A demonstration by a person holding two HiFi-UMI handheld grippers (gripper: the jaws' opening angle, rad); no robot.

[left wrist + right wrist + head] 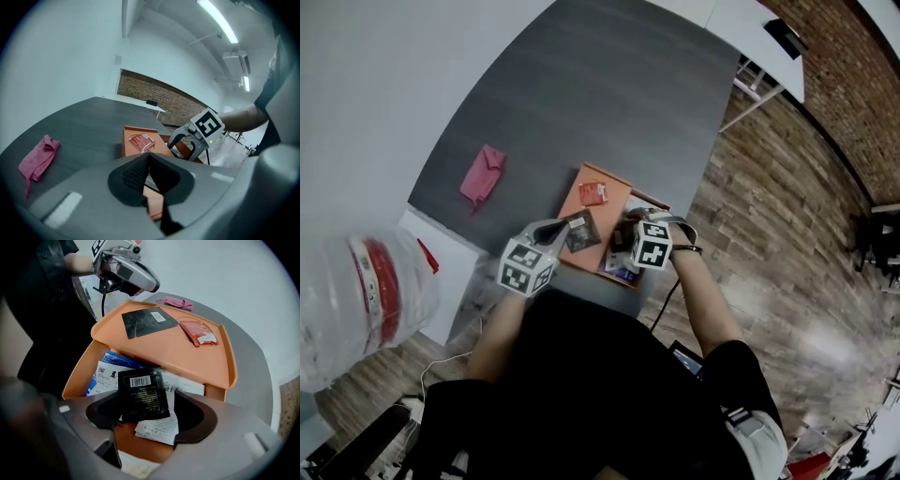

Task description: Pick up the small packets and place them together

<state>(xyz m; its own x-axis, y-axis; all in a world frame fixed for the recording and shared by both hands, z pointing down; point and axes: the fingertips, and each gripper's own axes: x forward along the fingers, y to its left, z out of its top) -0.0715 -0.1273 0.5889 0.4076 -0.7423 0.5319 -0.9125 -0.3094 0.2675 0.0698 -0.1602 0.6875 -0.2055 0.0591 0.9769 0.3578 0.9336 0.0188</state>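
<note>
Bright, even indoor light. The ceiling strip lights (216,21) are slightly blown out, and there is a pale sheen on the wood floor (830,349). Shadows are soft, deepest under the orange tray (213,376) shelf. All views are fisheye, with bent edges and black vignetted corners. The black packet (143,392) is sharp and the close foreground is soft. The plastic bottle (356,300) is smeared.

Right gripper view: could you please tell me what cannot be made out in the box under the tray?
- The black packet between the open jaws: its print is too small to read.
- The papers beneath: partly covered by that packet and cut off by the right gripper.
- The box, far end: hidden under the orange tray.
</note>
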